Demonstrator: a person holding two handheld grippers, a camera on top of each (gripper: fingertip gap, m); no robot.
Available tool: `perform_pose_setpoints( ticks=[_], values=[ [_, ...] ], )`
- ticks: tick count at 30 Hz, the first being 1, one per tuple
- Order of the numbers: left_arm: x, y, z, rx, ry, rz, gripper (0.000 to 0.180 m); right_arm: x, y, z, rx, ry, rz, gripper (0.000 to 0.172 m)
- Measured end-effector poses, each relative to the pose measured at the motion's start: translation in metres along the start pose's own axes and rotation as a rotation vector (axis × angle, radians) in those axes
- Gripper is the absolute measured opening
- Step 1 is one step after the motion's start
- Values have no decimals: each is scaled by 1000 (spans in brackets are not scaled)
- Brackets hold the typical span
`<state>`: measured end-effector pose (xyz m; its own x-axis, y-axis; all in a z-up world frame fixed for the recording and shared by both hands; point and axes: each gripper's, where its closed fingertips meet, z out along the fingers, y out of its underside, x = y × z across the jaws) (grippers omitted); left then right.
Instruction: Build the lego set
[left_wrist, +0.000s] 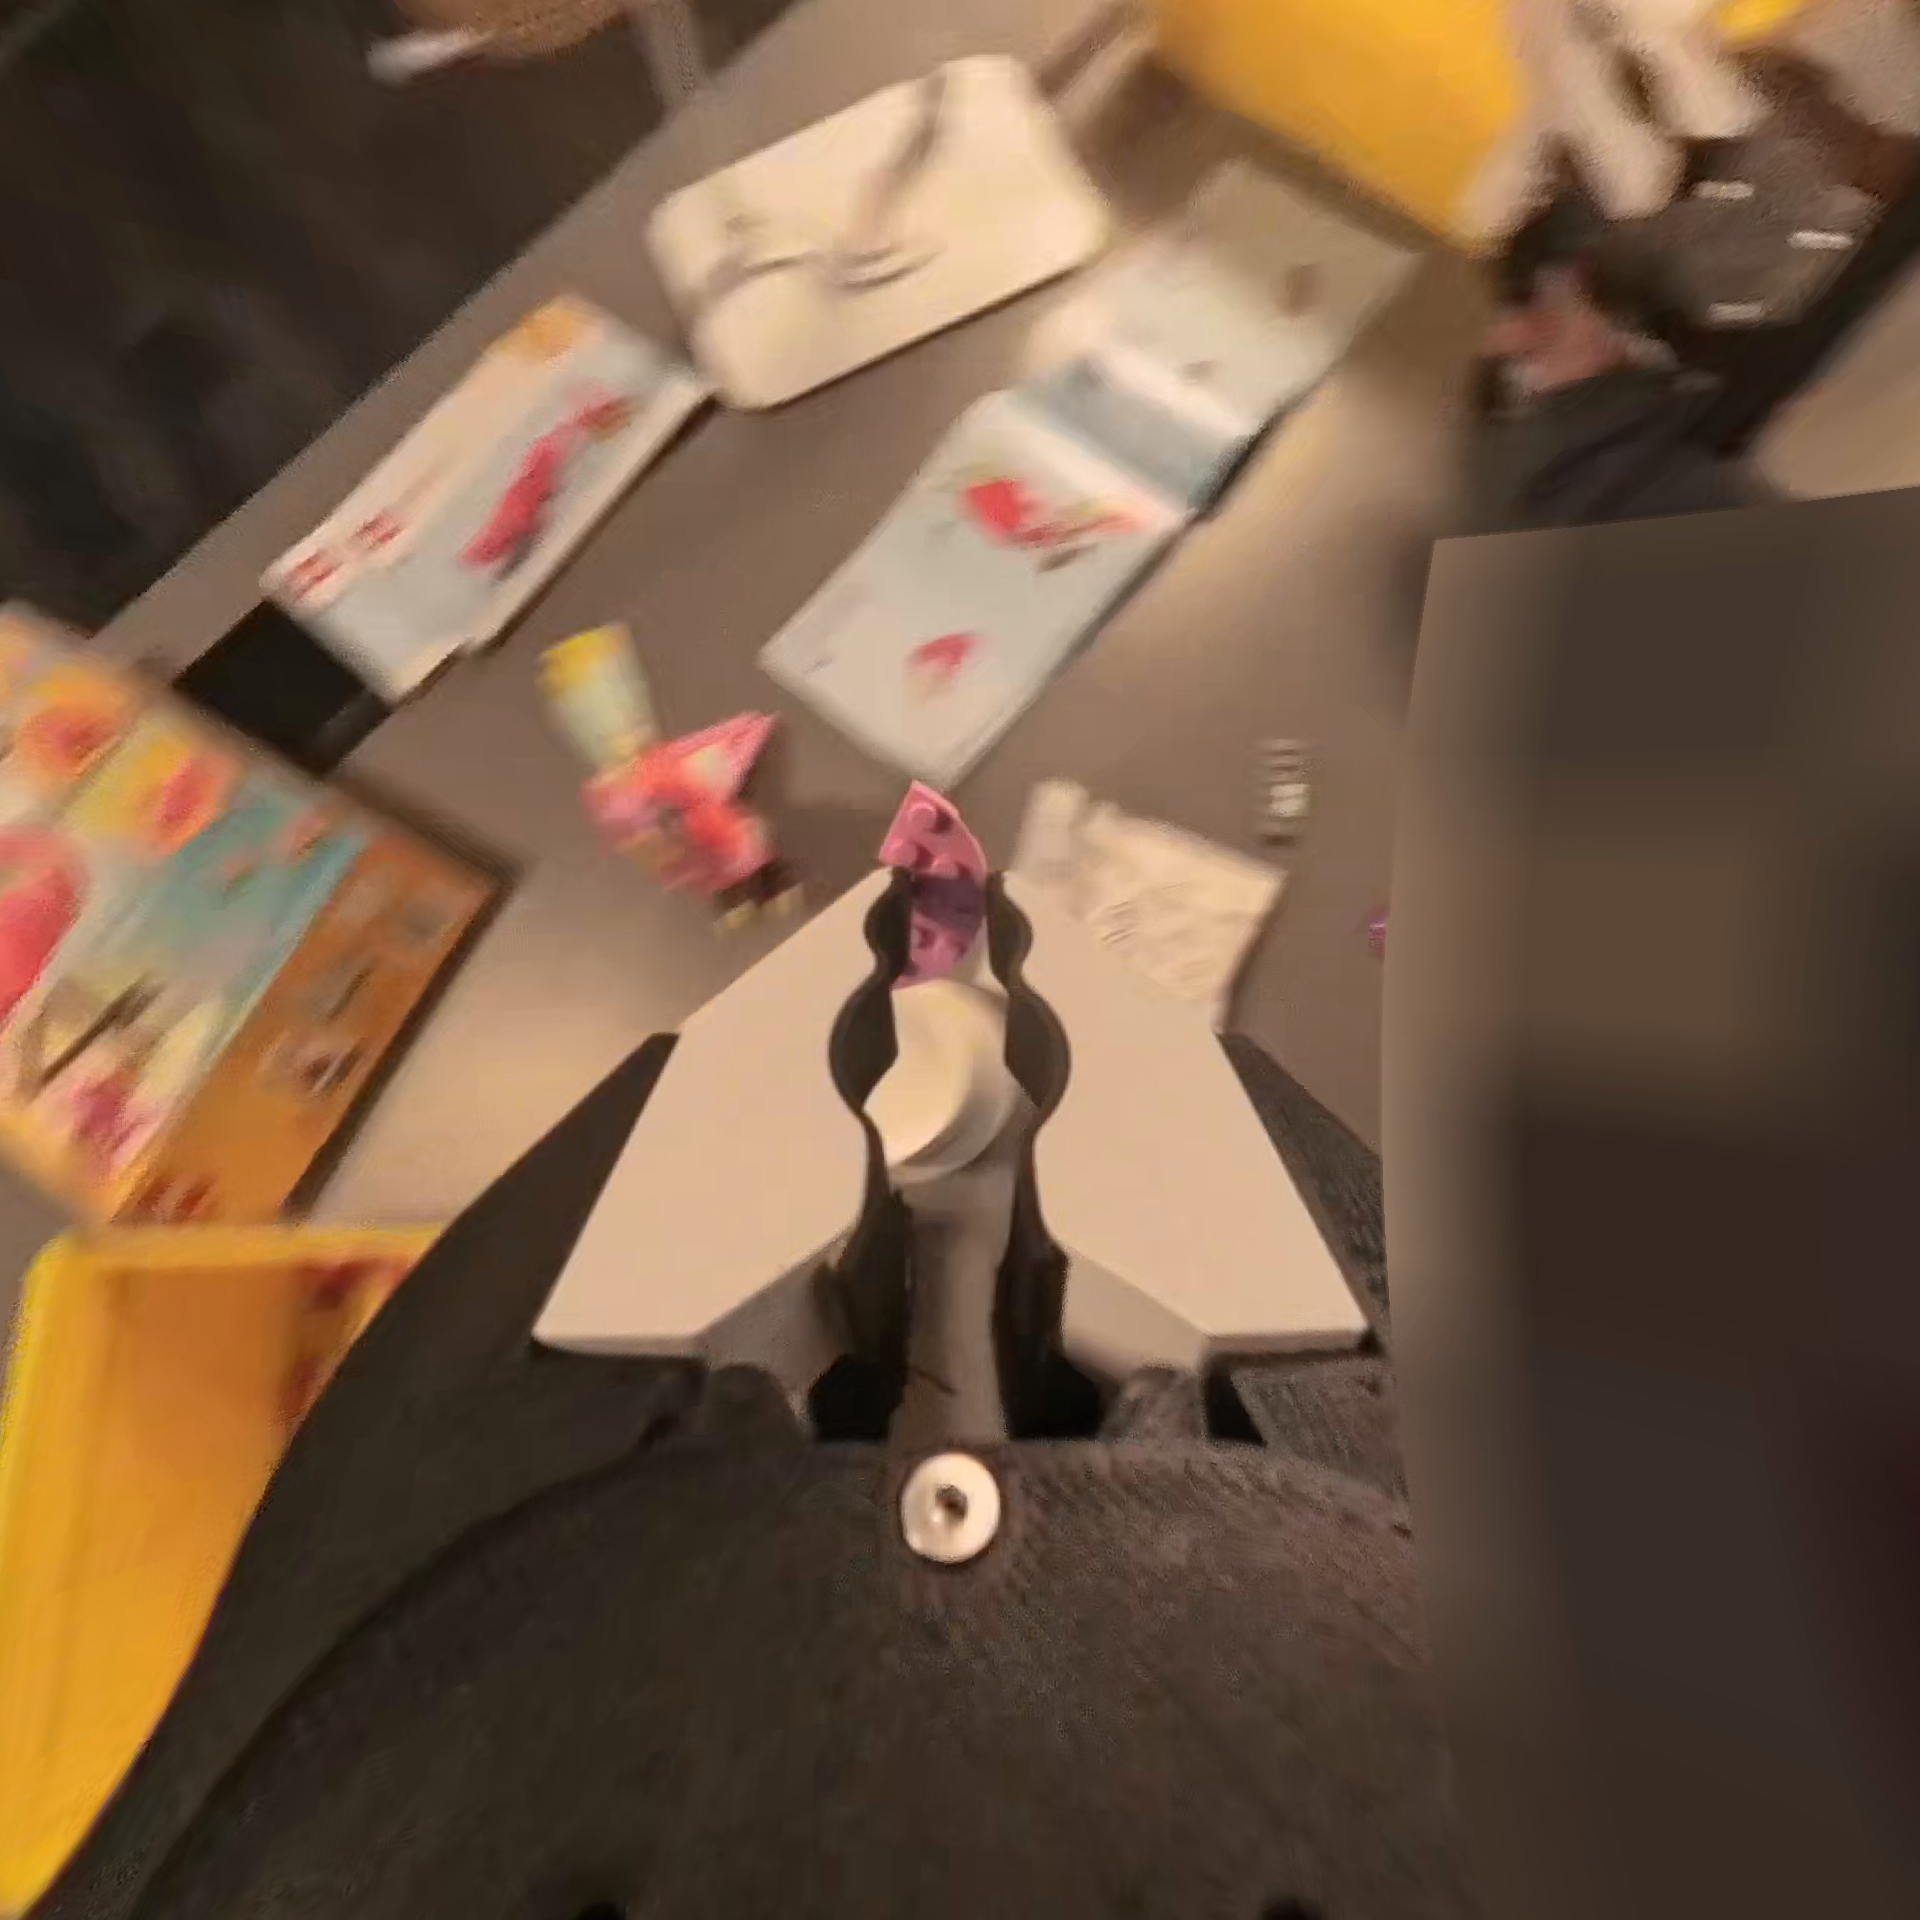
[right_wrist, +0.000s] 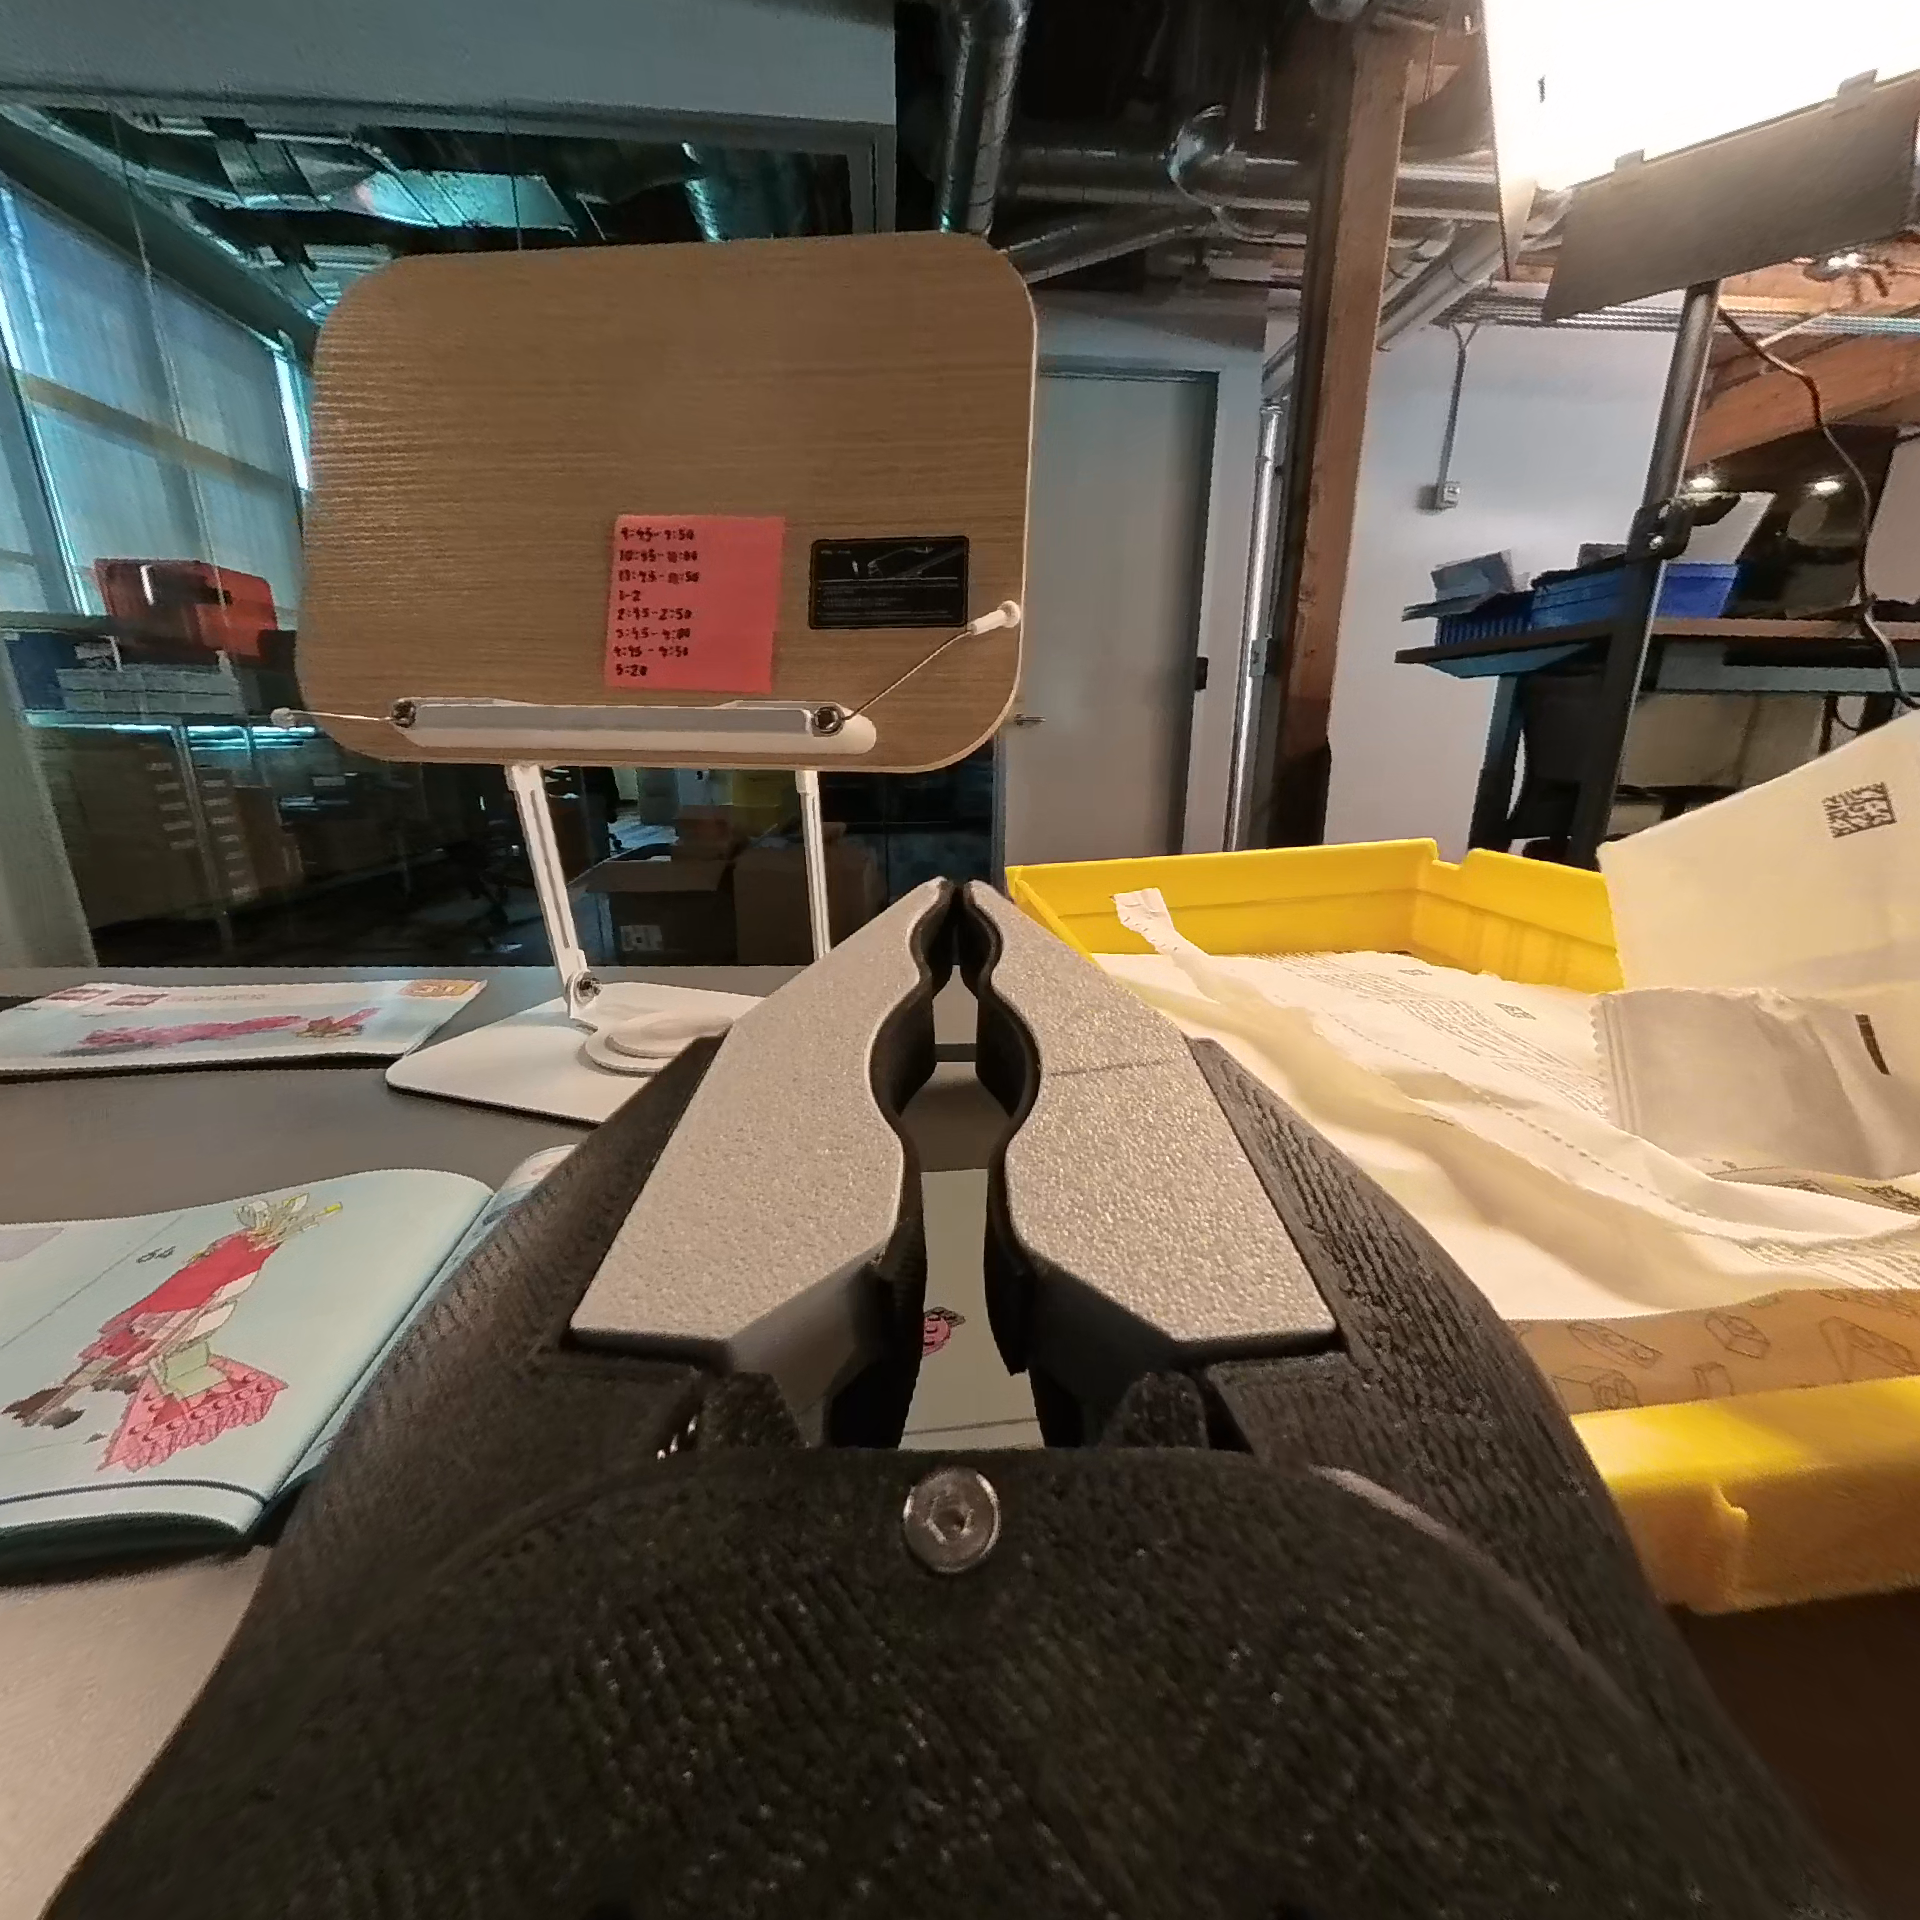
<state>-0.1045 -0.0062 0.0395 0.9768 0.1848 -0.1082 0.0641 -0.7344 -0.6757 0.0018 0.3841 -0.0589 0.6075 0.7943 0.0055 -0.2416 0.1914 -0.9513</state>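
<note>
Dark surface (right_wrist: 312, 1122) carried all.
Wooden book stand (right_wrist: 665, 499) stood at 12 o'clock from right tool (right_wrist: 957, 894).
Yellow bin (right_wrist: 1309, 894) with crumpled paper bags (right_wrist: 1403, 1122) lay at 3 o'clock, just beside it.
Open booklet (right_wrist: 208, 1330) lay at 8 o'clock.
Right tool clenched, fingertips met on nothing.
Left tool (left_wrist: 940, 883) gripped small pink studded plate (left_wrist: 933, 847), pads pressing, above surface; pink brick model (left_wrist: 686, 821) at 10 o'clock.

Right tongs (right_wrist: 957, 896): grainy matt grey fingers in a rough black ribbed body. Board (right_wrist: 665, 499): wood-grain, matt. Bin (right_wrist: 1299, 894): glossy yellow plastic, holding crinkled paper (right_wrist: 1403, 1081). Brick (left_wrist: 932, 847): smooth pink plastic.
</note>
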Motion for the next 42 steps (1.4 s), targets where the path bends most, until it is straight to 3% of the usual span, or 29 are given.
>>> perform_pose_setpoints(
  ticks=[4, 7, 12, 20, 24, 28, 31, 34, 42],
  values=[
    [111, -19, 75, -74, 264, 176, 13, 6, 0, -1, 1, 14, 30, 0],
    [162, -13, 137, -224, 389, 238, 13, 13, -2, -3, 9, 32, 36, 0],
    [194, 0, 205, -439, 427, 284, 13, 19, -2, -4, 3, 55, 26, 0],
    [190, 22, 262, -630, 373, 255, 14, -9, -3, -1, 4, -24, -145, 0],
    [188, 27, 270, -605, 362, 261, 32, -4, -3, -1, 2, -11, -111, 0],
    [177, 7, 257, -382, 335, 194, 60, -2, -3, -1, 4, -5, -105, 0],
    [162, 5, 230, -179, 323, 119, 59, -1, -4, -1, 9, 1, -102, 0],
    [149, 21, 209, -22, 318, 110, 59, 0, -3, 0, 8, 6, -100, 0],
    [139, 65, 197, 125, 412, 158, 57, -9, -5, -4, 12, -31, -91, 0]
  ],
)
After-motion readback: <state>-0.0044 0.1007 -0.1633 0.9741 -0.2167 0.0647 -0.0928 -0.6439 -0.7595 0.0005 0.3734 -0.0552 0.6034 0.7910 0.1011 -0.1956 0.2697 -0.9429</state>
